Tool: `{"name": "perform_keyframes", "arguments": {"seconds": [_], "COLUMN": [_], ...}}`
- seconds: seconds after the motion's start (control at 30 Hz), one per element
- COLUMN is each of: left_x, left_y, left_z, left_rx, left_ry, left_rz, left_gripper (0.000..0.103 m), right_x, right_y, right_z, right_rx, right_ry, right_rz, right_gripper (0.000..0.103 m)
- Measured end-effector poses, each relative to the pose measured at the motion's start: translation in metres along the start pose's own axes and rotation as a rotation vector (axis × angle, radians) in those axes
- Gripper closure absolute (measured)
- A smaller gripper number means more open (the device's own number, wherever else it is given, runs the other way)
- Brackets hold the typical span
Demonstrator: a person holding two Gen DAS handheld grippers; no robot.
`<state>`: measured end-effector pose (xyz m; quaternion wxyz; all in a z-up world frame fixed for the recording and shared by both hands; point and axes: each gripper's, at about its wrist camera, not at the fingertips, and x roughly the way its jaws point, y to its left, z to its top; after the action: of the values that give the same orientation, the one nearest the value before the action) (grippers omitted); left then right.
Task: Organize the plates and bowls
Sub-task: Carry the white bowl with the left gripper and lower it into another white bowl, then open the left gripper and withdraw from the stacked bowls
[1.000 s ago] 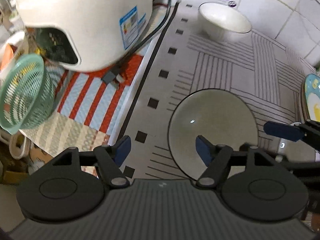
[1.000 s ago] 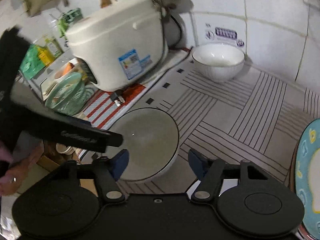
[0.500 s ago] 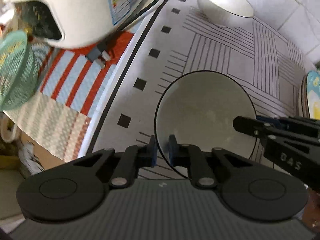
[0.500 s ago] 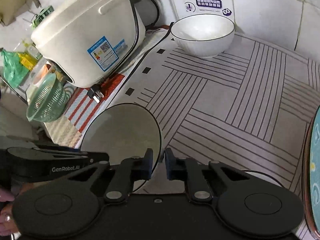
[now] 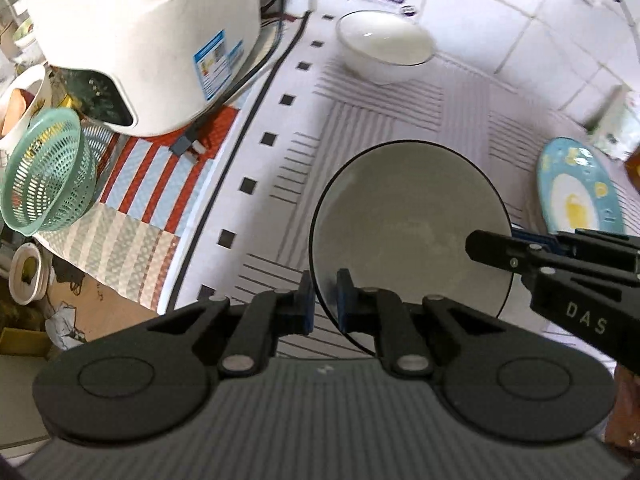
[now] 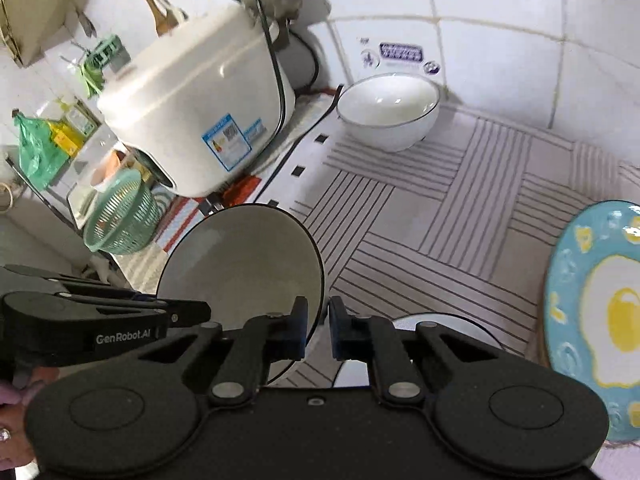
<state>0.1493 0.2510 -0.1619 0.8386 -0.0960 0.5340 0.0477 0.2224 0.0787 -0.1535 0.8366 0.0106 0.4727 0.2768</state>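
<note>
A grey-white bowl with a dark rim [image 5: 408,232] [image 6: 240,264] hangs a little above the striped mat [image 5: 380,120], held from both sides. My left gripper [image 5: 322,304] is shut on its left rim, one pad inside and one outside. My right gripper [image 6: 318,326] is shut on the opposite rim. Each gripper shows in the other's view: the right gripper [image 5: 496,244] and the left gripper [image 6: 188,312]. A second white bowl [image 5: 384,46] [image 6: 388,110] stands upright at the back by the tiled wall.
A blue plate with a fried-egg picture [image 5: 576,192] [image 6: 600,300] lies at the right. Another dark-rimmed dish [image 6: 440,320] sits under my right gripper. A white rice cooker [image 5: 140,40] and a green basket [image 5: 48,168] stand at the left. A hand [image 6: 12,420] shows at the lower left.
Both grippers went from open to shut on the bowl's rim, one on each side. The bowl has since risen off the mat with them.
</note>
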Motion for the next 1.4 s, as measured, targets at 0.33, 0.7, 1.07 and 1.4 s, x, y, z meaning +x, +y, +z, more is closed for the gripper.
{"name": "perform_keyframes", "arguments": {"seconds": [0.33, 0.7, 1.07, 1.4], "left_x": [-0.023, -0.004, 0.027, 0.045], "left_y": [-0.052, -0.093, -0.101, -0.108], "left_z": [-0.015, -0.024, -0.026, -0.024], "left_rx": [0.085, 0.158, 0.167, 0.187], "left_ry": [-0.008, 0.045, 0.137, 0.185], "left_rz": [-0.057, -0.079, -0.044, -0.038], "left_gripper": [0.093, 0.092, 0.091, 0.087], "right_x": [-0.061, -0.077, -0.056, -0.043], "right_y": [-0.018, -0.044, -0.060, -0.062], "right_z": [-0.015, -0.041, -0.057, -0.062], "right_rx": [-0.021, -0.051, -0.050, -0.101], "right_ry": [-0.060, -0.077, -0.057, -0.085], "right_rz": [-0.056, -0.149, -0.160, -0.191], "right_gripper": [0.088, 0.088, 0.088, 0.089]}}
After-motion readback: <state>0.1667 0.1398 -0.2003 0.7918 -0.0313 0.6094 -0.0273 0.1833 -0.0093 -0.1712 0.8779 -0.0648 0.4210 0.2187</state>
